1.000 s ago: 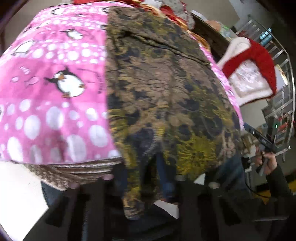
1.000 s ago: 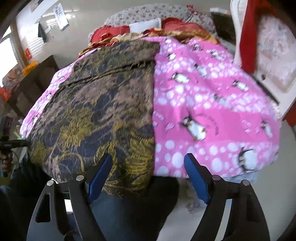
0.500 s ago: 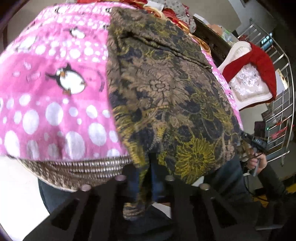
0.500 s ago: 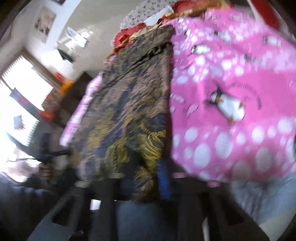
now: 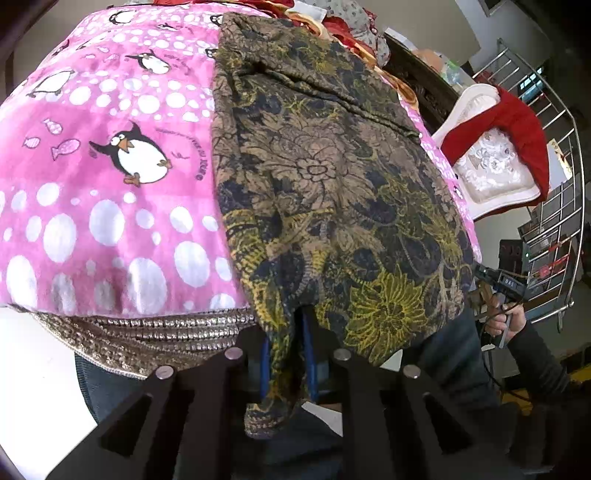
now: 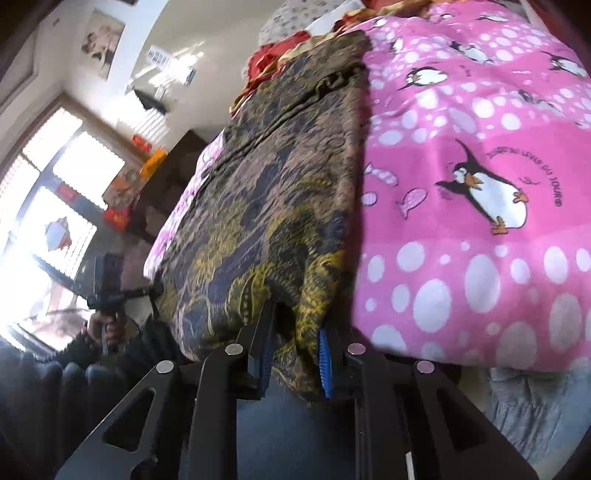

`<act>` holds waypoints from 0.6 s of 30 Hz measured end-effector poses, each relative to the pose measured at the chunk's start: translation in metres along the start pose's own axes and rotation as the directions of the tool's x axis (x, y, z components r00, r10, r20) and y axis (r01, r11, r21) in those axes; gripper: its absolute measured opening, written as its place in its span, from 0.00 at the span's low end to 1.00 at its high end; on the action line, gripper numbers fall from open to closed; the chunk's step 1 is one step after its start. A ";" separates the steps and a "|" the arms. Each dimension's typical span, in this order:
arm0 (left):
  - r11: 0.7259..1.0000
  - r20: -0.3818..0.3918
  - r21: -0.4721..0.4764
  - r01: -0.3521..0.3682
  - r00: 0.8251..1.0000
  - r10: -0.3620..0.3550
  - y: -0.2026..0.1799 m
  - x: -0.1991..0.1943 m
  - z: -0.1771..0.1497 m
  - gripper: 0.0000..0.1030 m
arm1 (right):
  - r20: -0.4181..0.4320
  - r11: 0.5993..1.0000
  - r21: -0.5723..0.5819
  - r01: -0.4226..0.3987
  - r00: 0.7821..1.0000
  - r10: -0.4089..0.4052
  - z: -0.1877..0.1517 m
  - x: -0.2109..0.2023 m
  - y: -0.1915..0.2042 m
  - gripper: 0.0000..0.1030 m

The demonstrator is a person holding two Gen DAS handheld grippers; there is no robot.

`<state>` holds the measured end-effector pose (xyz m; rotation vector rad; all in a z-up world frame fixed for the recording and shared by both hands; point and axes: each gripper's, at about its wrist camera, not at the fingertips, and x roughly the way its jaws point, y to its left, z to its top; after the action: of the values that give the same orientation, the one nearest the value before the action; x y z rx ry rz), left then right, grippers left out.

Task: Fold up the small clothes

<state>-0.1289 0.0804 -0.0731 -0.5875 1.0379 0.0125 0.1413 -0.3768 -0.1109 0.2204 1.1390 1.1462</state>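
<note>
A dark floral garment (image 5: 332,177) in brown, navy and yellow lies flat on a pink penguin blanket (image 5: 110,155), its near hem hanging over the bed edge. My left gripper (image 5: 286,354) is shut on the hem's left corner; the cloth hangs between its blue pads. In the right wrist view the same garment (image 6: 280,184) lies left of the blanket (image 6: 480,184). My right gripper (image 6: 293,354) is shut on the hem's right corner. Each gripper appears small in the other's view, the right one (image 5: 495,284) and the left one (image 6: 110,291).
A brown knitted cover (image 5: 147,332) hangs under the blanket edge. A white chair with a red cloth (image 5: 498,147) and a metal rack (image 5: 554,221) stand on the right. A window (image 6: 44,206) and dark furniture (image 6: 166,177) are on the other side. More bedding is piled at the far end (image 5: 332,22).
My right gripper went from open in front of the hem to shut on it and tilted leftward. My left gripper stayed shut on its corner and moved slightly closer.
</note>
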 end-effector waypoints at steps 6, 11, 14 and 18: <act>1.000 0.090 0.018 0.017 0.996 -0.019 -0.008 -0.032 -0.002 0.04 | 0.027 0.998 -0.063 0.024 0.999 -0.022 0.004 -0.017 0.021 0.00; 0.995 0.223 0.069 0.073 0.971 -0.086 -0.020 -0.097 -0.001 0.03 | 0.133 0.986 -0.165 0.001 0.991 0.021 0.015 -0.072 0.065 0.00; 0.990 0.273 0.092 0.108 0.953 -0.129 -0.022 -0.135 -0.008 0.03 | 0.163 0.971 -0.238 -0.017 0.985 0.057 0.017 -0.099 0.097 0.00; 0.977 0.304 0.126 0.170 0.931 -0.201 -0.030 -0.174 -0.023 0.03 | 0.200 0.947 -0.322 -0.001 0.977 0.069 0.011 -0.138 0.136 0.00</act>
<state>-0.2297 0.0897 0.0734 -0.5713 0.6650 -0.1081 0.0739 -0.4204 0.0658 0.1062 0.7530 1.2898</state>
